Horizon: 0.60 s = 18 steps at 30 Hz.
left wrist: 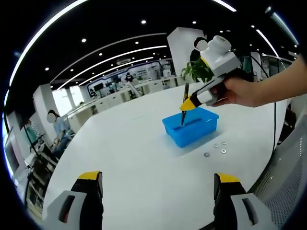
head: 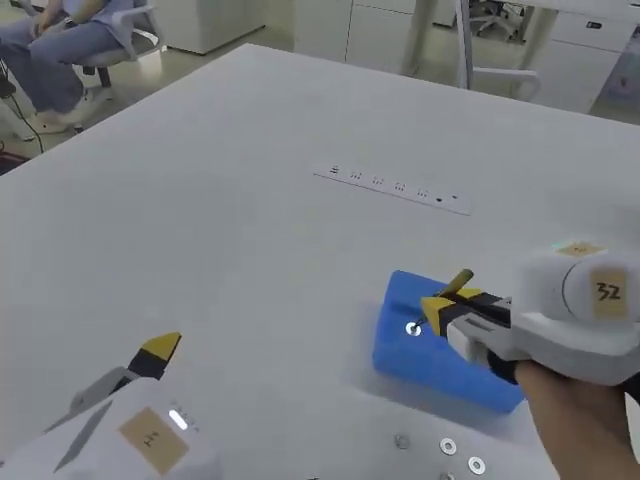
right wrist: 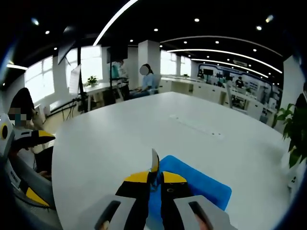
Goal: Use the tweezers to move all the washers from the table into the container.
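The blue container (head: 455, 368) stands on the white table near my right gripper (head: 447, 297), which a hand holds with its jaws shut on the tweezers (head: 432, 315). The tweezers' tip reaches over the container, and a washer (head: 413, 329) sits at that tip; whether it is pinched I cannot tell. Three loose washers (head: 447, 446) lie on the table in front of the container. In the right gripper view the tweezers (right wrist: 154, 162) stick out from the shut gripper (right wrist: 154, 178) above the container (right wrist: 196, 188). My left gripper (left wrist: 158, 184) is open and holds nothing, well away from the container (left wrist: 190, 127).
A strip of sockets (head: 392, 187) is set flush in the table beyond the container. The table's near edge runs just past the loose washers (left wrist: 223, 151). A seated person (head: 60, 40) is at the far left, with office desks behind.
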Motion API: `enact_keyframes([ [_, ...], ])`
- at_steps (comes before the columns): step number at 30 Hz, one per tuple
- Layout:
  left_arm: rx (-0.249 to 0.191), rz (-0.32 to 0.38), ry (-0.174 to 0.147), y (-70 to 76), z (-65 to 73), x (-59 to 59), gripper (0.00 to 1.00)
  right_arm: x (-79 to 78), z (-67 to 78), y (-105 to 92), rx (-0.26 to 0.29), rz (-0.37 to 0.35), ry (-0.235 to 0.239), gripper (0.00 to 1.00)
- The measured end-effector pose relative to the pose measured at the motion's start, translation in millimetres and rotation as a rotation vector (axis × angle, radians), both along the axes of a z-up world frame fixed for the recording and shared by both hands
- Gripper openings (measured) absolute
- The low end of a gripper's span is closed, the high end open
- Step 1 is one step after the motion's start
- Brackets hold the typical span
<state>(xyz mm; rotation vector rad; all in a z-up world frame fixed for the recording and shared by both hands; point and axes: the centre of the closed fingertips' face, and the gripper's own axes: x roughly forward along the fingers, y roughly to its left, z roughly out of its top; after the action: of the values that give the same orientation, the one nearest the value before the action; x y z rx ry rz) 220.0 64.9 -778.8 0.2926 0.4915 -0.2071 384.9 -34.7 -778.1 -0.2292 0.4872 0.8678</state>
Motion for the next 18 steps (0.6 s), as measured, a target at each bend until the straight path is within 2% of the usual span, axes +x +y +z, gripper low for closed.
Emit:
enact_keyframes([
  [5, 0.003, 0.001, 0.007, -0.4, -0.3, -0.1, 0.99, 9.9, -15.2, 2.9, 0.007, -0.045, 0.028, 0.04],
  [10, 0.014, 0.008, 0.016, 1.6, -2.0, -0.4, 0.99, 12.4, -26.5, 8.3, 0.006, -0.055, 0.051, 0.04],
  [12, 0.015, 0.009, 0.013, 2.5, -1.9, -0.1, 0.99, 12.5, -32.1, 8.7, 0.012, -0.065, 0.078, 0.04],
  [18, 0.023, 0.009, 0.014, 3.3, -2.1, -0.4, 0.99, 12.1, -41.5, 8.5, 0.005, -0.075, 0.097, 0.04],
])
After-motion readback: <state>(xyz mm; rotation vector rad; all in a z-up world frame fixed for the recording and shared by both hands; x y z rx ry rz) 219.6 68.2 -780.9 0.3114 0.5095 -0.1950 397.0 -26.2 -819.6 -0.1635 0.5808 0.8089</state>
